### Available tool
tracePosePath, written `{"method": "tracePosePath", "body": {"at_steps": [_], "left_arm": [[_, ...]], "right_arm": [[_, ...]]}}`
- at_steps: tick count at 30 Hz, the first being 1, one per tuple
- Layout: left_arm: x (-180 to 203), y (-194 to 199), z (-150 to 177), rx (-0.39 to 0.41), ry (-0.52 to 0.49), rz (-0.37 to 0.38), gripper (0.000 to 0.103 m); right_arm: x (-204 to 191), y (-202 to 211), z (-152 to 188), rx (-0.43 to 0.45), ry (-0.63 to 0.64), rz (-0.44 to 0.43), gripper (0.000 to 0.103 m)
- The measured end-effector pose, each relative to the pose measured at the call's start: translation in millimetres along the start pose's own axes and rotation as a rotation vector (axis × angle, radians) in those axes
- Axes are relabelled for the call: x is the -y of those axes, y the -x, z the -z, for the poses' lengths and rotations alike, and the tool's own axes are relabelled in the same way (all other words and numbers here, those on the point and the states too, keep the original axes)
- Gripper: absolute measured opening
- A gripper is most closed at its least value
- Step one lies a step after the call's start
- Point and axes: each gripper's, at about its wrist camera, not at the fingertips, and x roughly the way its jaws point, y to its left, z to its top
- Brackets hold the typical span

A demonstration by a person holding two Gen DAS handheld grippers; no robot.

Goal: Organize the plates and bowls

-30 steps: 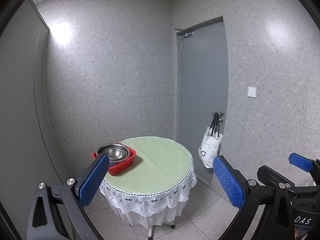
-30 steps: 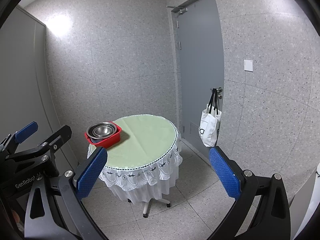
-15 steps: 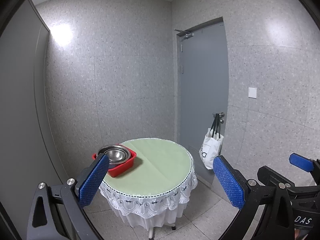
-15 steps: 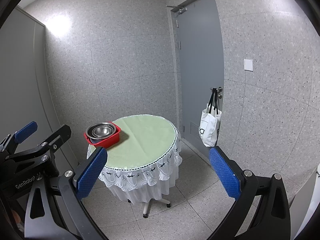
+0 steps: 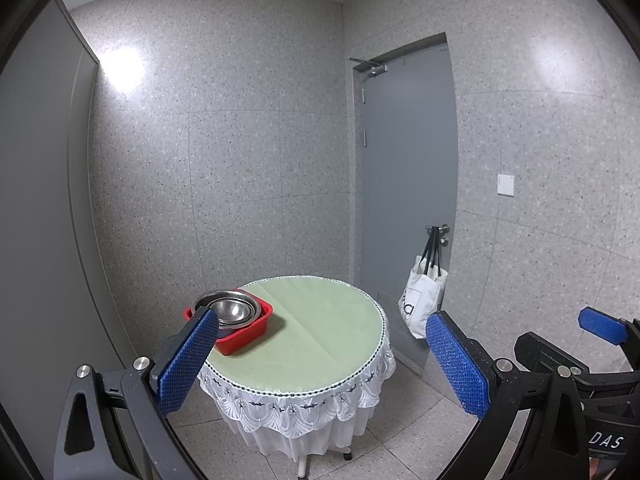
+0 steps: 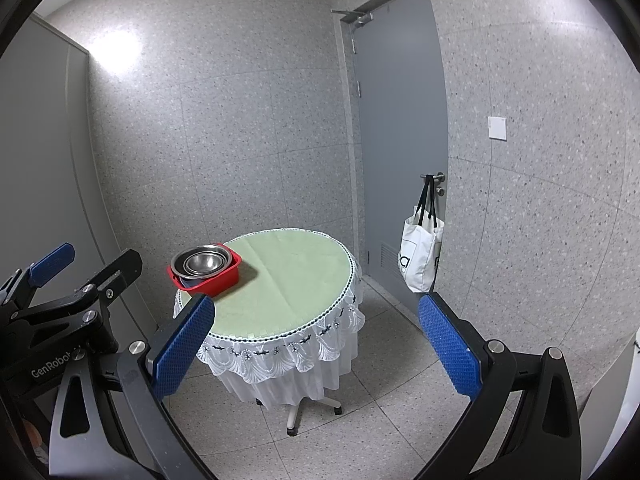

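Only the right wrist view shows the table's wheeled base [image 6: 296, 416].

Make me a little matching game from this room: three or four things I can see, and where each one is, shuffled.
Things:
1. metal bowls
2. red tub
3. white tote bag
4. light switch

Places:
A. hanging from the door handle
B. on the wall right of the door
C. nested inside the tub
D. at the edge of the round table

Pairs: 1-C, 2-D, 3-A, 4-B
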Motion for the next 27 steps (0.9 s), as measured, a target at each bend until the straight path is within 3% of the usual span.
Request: {"method": "tracePosePath", "body": {"at_steps": [27], "left_arm": [[-6.5,-12.1,0.4,-0.006,-0.009,0.015,0.103]], "right_arm": [[-2.1,-6.3,-1.0,-0.008,-0.014,0.019,0.103]]}}
